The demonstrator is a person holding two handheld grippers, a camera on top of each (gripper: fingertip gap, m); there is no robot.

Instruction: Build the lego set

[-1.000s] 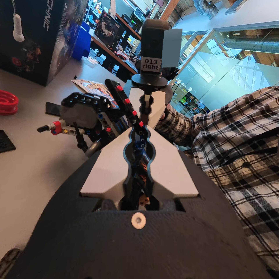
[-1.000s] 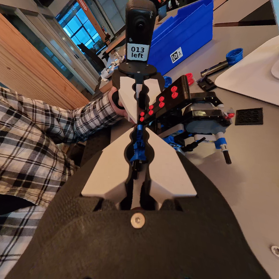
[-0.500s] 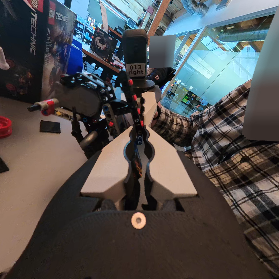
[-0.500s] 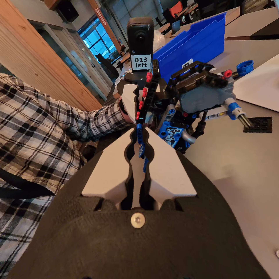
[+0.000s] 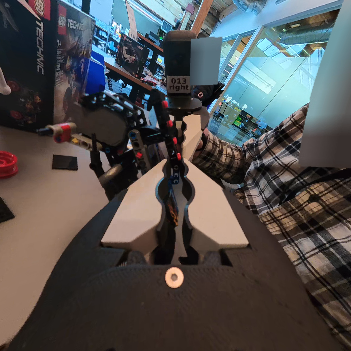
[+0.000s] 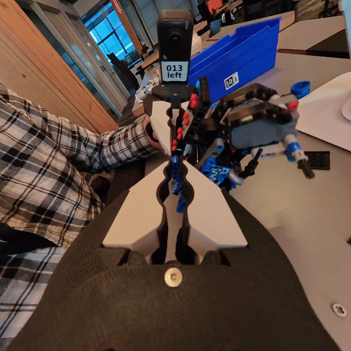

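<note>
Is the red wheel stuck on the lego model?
No, the red wheel lies alone on the table, apart from the lego model.

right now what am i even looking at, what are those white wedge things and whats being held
Those white wedges are the fingers of two hand-held grippers, tools a person in a plaid shirt squeezes by hand. Each picture comes from a camera on one gripper, looking along its fingers. The left hand-held gripper and right hand-held gripper face each other, both shut on a half-built lego model held above the table. On the table lie a red wheel, flat black plates, a blue bin and a lego box.
</note>
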